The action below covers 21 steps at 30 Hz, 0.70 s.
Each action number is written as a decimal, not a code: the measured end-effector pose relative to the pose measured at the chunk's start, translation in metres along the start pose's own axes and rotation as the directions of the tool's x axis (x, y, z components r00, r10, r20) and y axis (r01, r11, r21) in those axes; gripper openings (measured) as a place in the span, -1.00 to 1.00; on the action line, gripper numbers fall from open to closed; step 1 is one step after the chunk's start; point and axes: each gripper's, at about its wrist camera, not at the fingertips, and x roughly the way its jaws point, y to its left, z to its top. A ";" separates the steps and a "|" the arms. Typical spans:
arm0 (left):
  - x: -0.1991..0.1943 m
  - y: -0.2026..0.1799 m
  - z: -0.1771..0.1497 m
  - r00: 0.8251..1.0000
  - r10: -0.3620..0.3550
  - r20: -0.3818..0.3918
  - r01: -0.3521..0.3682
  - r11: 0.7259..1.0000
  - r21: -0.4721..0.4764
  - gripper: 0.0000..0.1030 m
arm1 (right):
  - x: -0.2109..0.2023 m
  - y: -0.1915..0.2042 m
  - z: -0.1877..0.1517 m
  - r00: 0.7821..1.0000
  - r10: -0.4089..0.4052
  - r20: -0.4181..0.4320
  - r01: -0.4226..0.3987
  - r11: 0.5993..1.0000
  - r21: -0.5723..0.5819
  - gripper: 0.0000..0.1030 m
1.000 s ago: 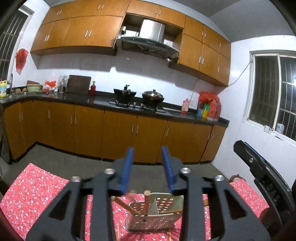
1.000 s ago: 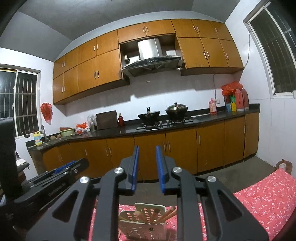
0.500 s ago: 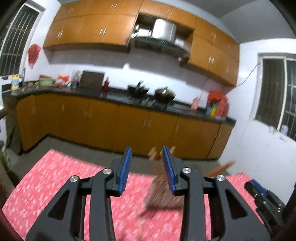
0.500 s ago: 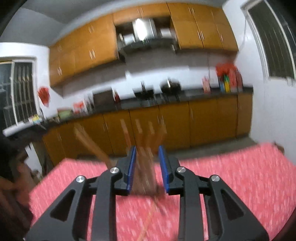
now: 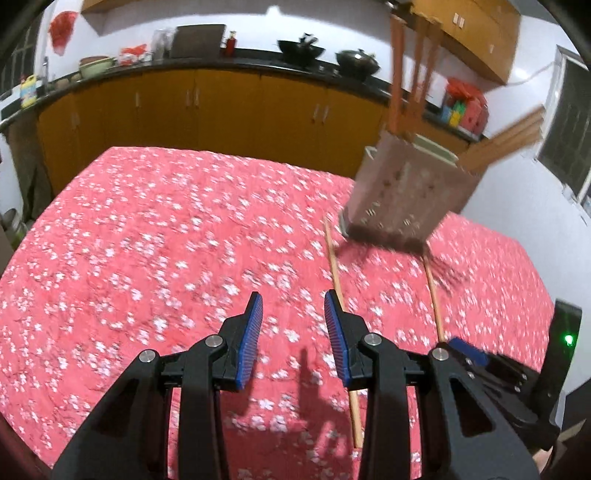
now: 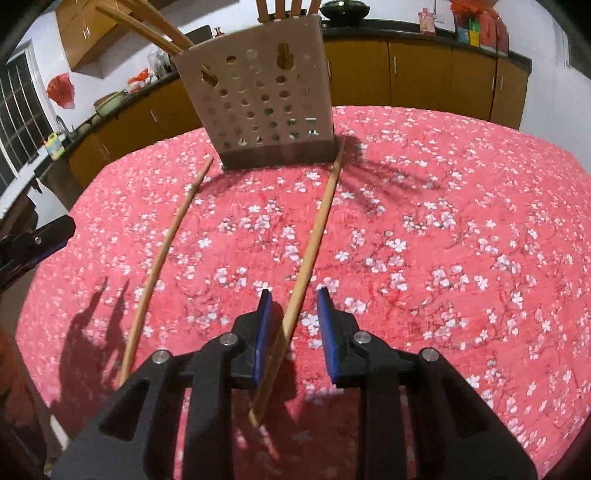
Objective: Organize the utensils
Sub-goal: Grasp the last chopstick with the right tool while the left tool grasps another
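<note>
Table with red floral cloth [image 6: 461,229], kitchen setting; contents listed left to right

Left gripper [image 5: 293,321]: over the cloth, blue pads parted, nothing between them. Its right finger overlaps the near chopstick in the left wrist view; contact cannot be told

Left chopstick [image 6: 166,251]: wooden, lying flat on the cloth, far tip just beside the holder's left base corner, near end running toward the camera. Free of both grippers

Utensil holder [image 6: 258,96]: beige, perforated with round holes, standing upright on the cloth at the far side of the table. Several wooden chopsticks [image 6: 147,22] stand in it, some upright, some leaning out to the left

Right chopstick [image 6: 314,236]: wooden, flat on the cloth, far tip at the holder's right base corner. Its near part passes between the right gripper's fingers, closer to the left pad; no pressing visible

Right gripper [image 6: 293,306]: jaws narrowly parted and closing, straddling the right chopstick

Background: brown cabinets [image 6: 424,70], dark worktop
</note>
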 end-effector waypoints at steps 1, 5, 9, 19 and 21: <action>0.001 -0.004 -0.002 1.000 -0.009 -0.005 0.009 1.000 0.010 -0.32 | 0.001 0.001 0.000 1.000 -0.012 -0.001 0.012 1.000 -0.011 -0.59; 0.012 -0.019 -0.008 0.999 -0.039 -0.036 0.040 0.998 0.049 -0.32 | 0.001 -0.008 0.005 0.998 -0.054 0.007 0.054 0.999 0.006 -0.82; 0.031 -0.035 -0.017 0.995 -0.042 -0.086 0.049 0.995 0.082 -0.32 | -0.001 -0.031 0.011 0.995 -0.096 0.012 0.095 0.993 0.063 -0.85; 0.061 -0.045 -0.030 0.989 0.060 -0.136 -0.041 0.990 0.136 -0.57 | -0.006 -0.073 0.014 0.989 -0.149 0.019 0.144 0.977 0.157 -0.85; 0.065 -0.046 -0.029 0.988 0.084 -0.131 -0.064 0.986 0.151 -0.77 | -0.006 -0.071 0.014 0.990 -0.140 0.021 0.136 0.980 0.146 -0.85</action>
